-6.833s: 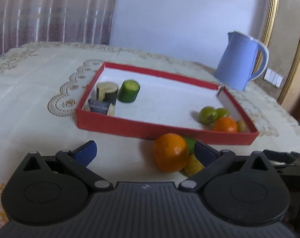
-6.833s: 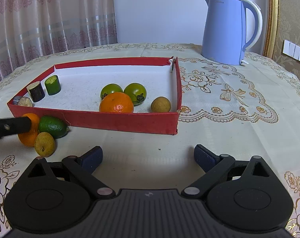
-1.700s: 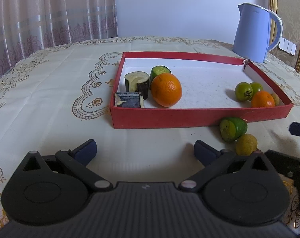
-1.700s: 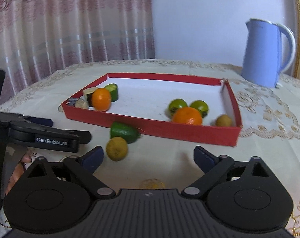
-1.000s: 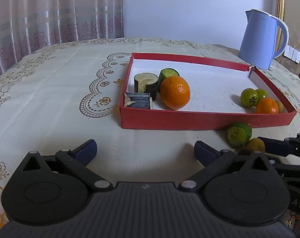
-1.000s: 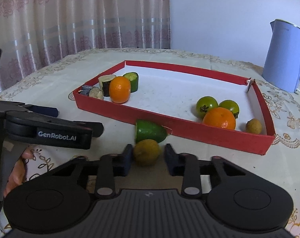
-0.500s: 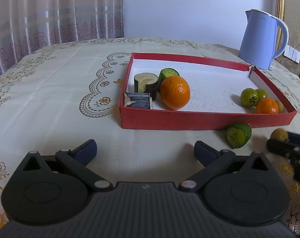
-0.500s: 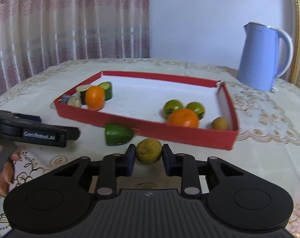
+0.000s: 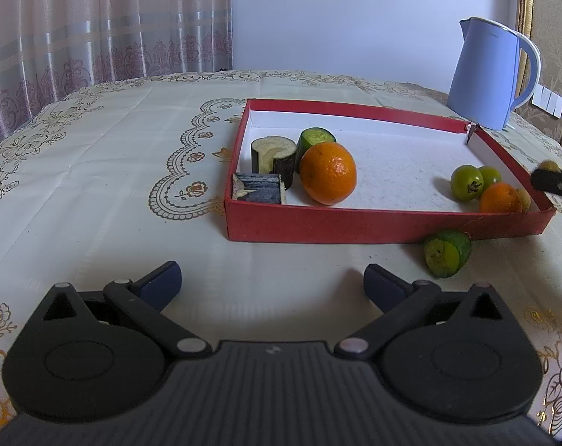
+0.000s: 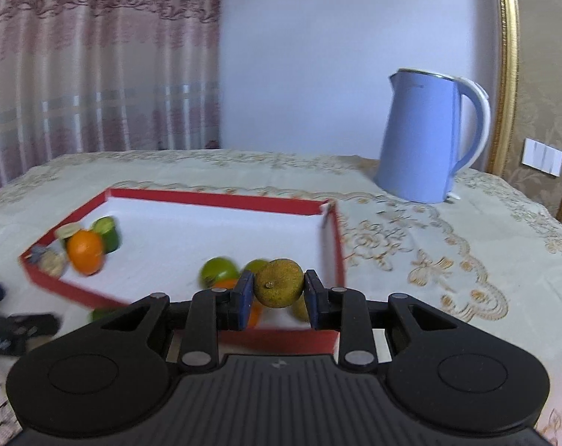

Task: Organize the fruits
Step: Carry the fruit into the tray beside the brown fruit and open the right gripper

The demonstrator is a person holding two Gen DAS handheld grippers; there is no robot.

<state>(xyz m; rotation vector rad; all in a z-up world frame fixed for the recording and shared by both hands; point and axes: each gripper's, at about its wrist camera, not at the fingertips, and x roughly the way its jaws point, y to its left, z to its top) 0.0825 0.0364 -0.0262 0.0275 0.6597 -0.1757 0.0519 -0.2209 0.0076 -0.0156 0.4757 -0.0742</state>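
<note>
left gripper [image 9: 272,278]: jaws spread wide, nothing between them, low over the tabletop's near edge.
right gripper [image 10: 279,294]: raised, level, jaws closed on a fruit [image 10: 278,283].

Soft, even daylight fills both views, with the curtain [image 9: 95,37] glowing faintly and only mild shadows under the fruit in the red tray [image 9: 355,219]. The left wrist view is sharp. The right wrist view is smeared by motion blur, and both bend strongly toward their edges.
</note>
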